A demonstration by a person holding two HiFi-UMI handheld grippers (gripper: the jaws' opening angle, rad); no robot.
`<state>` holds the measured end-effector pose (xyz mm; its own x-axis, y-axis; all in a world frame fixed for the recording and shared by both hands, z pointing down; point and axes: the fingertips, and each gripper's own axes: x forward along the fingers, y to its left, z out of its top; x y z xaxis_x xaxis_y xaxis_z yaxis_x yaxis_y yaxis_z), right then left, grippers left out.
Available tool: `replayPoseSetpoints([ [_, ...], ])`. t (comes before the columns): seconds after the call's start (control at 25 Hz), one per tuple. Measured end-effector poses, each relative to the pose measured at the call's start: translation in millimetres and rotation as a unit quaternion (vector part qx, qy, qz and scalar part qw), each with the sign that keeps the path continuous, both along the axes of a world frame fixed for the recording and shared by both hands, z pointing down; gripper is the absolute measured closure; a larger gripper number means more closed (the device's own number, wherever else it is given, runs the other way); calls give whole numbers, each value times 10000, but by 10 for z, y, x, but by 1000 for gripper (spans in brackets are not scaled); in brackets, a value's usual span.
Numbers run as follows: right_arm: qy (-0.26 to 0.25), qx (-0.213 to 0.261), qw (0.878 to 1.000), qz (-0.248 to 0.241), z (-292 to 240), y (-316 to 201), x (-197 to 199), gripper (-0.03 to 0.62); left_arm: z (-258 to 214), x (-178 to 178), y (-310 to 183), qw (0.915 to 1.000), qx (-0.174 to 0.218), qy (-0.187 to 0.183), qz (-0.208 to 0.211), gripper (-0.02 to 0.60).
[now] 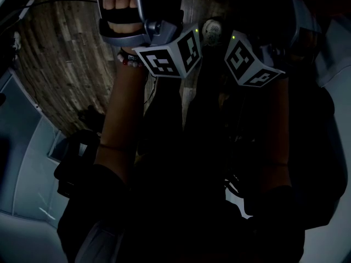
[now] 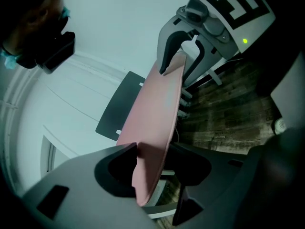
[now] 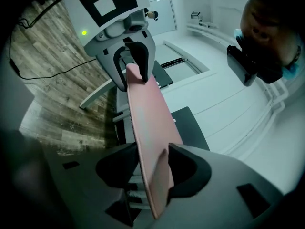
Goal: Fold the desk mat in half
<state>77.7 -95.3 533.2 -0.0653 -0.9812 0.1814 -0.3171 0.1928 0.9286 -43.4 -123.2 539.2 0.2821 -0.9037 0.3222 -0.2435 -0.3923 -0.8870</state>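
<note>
Thin pink desk mat [image 2: 159, 104], edge-on, in L claw [image 2: 153, 150] & R claw [image 3: 153, 149].

We look out over a grey-brown wood-plank floor [image 3: 50, 63], dim in the head view and brighter in the gripper views. A thin black cable [image 3: 76, 68] trails across that floor. At the floor's far edge stands a white frame [image 3: 95, 95]. Beyond it, a dark flat panel [image 3: 190, 123] lies against pale walls [image 3: 228, 104] with raised trim, in cool, even light.
</note>
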Motion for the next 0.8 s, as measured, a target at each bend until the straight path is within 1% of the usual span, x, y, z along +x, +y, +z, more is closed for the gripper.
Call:
replayPoseSetpoints([
  [0.16, -69, 58, 9999, -56, -117, 138, -33, 444, -67, -13, 166, 10000, -40, 55, 0, 427],
  [0.24, -149, 70, 9999, -26, -223, 180, -34, 459, -132, -20, 228, 9999, -79, 100, -36, 440],
  [0.36, -251, 52, 9997, 34, -381, 200, -52, 461, -227, -57, 272, 9998, -139, 141, -89, 445],
  [0.52, -269, -40, 9996, 46, -539, 209, -55, 461, -325, -49, 291, 9997, -214, 22, -70, 445],
  [0.8, -356, 5, 9994, 42, -831, 187, -46, 461, -611, -34, 193, 9997, -77, 130, -204, 445],
])
